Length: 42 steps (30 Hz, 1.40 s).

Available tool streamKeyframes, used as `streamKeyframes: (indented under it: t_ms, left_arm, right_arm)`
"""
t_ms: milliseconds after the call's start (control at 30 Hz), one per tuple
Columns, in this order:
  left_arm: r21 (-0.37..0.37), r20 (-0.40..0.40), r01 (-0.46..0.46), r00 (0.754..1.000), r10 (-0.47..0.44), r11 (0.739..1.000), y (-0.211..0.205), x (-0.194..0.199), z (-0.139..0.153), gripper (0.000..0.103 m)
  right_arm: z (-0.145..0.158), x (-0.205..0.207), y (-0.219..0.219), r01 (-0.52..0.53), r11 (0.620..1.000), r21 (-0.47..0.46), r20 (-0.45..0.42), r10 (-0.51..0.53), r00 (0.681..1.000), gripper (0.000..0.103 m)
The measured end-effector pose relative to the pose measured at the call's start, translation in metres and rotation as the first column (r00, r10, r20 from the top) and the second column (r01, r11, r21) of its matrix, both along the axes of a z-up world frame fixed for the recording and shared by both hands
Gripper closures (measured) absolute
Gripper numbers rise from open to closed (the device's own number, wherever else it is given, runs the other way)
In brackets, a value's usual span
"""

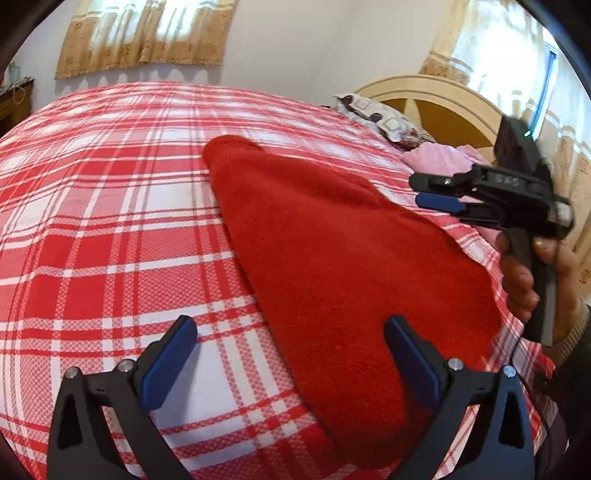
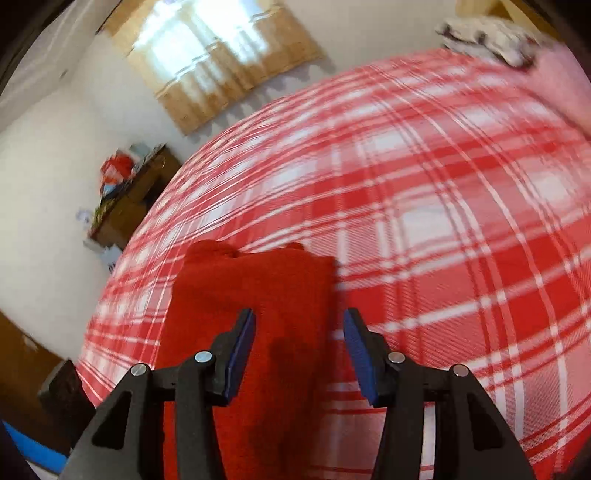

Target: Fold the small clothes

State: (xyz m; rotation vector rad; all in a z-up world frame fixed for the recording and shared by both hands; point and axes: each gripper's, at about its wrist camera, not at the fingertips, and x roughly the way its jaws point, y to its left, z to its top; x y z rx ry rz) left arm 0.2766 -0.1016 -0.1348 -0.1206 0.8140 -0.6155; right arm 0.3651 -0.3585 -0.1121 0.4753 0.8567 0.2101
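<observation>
Red fleece garment [image 1: 343, 266], folded into a long strip, spread flat on the plaid bedspread [image 1: 110, 229]. Reaches from beneath the right-hand finger of the left gripper [image 1: 290, 354] away toward the far middle of the bed. Left jaws spread as wide as they go, gripping nothing; left-hand finger over bare plaid, right-hand finger over red cloth, contact with either not clear.

Seen from the right gripper [image 2: 299, 341]: same garment [image 2: 255, 302] below and ahead of the jaws, its edge running between the two fingers, mostly under the left-hand one. Right jaws about half apart, nothing pinched, pads clear of the fabric.

Shown only by the left wrist view: right gripper [image 1: 439, 192] from the side, hovering over the garment's far-right edge, gripped by a hand [image 1: 524, 273]; beyond it a pink cloth [image 1: 436, 157], patterned pillow [image 1: 384, 118] and cream headboard [image 1: 436, 99].

Shown only by the blurred right wrist view: cluttered wooden cabinet [image 2: 136, 195] against the wall, left of the jaws.

Curtained window [image 1: 147, 33] beyond the bed. Nothing between jaws and garment.
</observation>
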Motion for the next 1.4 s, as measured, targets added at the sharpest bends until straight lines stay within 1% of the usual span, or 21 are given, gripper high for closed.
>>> streamKeyframes:
  t_ms: [67,133,200,333,433,633,767,1033,1067,1133,1200,1267,1333,1400]
  left_arm:
    - [0.000,0.012,0.028,1.000,-0.028,1.000,-0.002,-0.002,0.001,0.000]
    - [0.045,0.020,0.028,0.999,-0.029,0.999,-0.009,-0.002,0.001,0.000]
    - [0.073,0.023,0.028,0.999,-0.030,0.997,-0.013,-0.003,0.001,0.000]
    - [0.094,0.024,0.027,0.999,-0.029,0.995,-0.016,-0.003,0.001,0.000]
    - [0.106,0.028,0.030,0.999,-0.034,0.994,-0.018,-0.003,0.001,0.000]
    - [0.095,0.005,0.042,0.999,-0.042,0.995,-0.016,-0.001,-0.002,0.000]
    - [0.083,-0.015,0.051,0.999,-0.050,0.995,-0.016,0.001,-0.003,0.000]
    - [0.067,-0.036,0.063,0.997,-0.061,0.996,-0.018,0.003,-0.004,0.000]
    - [0.065,-0.038,0.065,0.997,-0.063,0.996,-0.018,0.003,-0.004,0.000]
    - [0.063,-0.040,0.067,0.997,-0.065,0.996,-0.019,0.002,-0.004,0.000]
    - [0.060,-0.043,0.069,0.997,-0.067,0.996,-0.019,0.003,-0.004,0.000]
    - [0.054,-0.049,0.074,0.996,-0.071,0.996,-0.019,0.004,-0.004,0.000]
    - [0.038,-0.057,0.080,0.995,-0.078,0.996,-0.018,0.005,-0.004,0.000]
    - [0.021,-0.065,0.083,0.995,-0.081,0.996,-0.017,0.006,-0.004,0.000]
  right_arm:
    - [-0.015,0.000,-0.012,0.015,0.998,0.064,-0.020,-0.014,1.000,0.047]
    - [-0.023,0.002,-0.012,0.007,0.996,0.090,-0.034,-0.004,0.999,0.046]
    - [-0.028,0.006,-0.010,0.004,0.996,0.087,-0.037,0.000,0.999,0.046]
    - [-0.034,0.016,-0.008,0.002,0.997,0.079,-0.018,0.000,1.000,0.046]
    - [-0.044,0.028,-0.011,-0.002,0.994,0.113,-0.041,0.007,0.999,0.046]
    - [-0.049,0.039,-0.015,-0.003,0.986,0.167,-0.028,0.007,1.000,0.046]
    - [-0.050,0.048,-0.010,-0.043,0.980,0.196,-0.019,0.047,0.999,0.046]
    - [-0.049,0.060,0.008,-0.114,0.978,0.173,0.004,0.115,0.993,0.046]
    - [-0.049,0.062,0.010,-0.126,0.977,0.171,0.007,0.127,0.992,0.047]
    - [-0.050,0.064,0.015,-0.153,0.972,0.178,0.014,0.153,0.988,0.056]
    - [-0.053,0.066,0.017,-0.171,0.966,0.192,0.015,0.171,0.985,0.061]
    - [-0.056,0.067,0.015,-0.182,0.956,0.231,0.008,0.185,0.983,0.066]
    - [-0.059,0.068,0.016,-0.180,0.954,0.240,-0.005,0.187,0.982,0.067]
    - [-0.059,0.068,0.020,-0.180,0.960,0.213,-0.012,0.187,0.982,0.067]
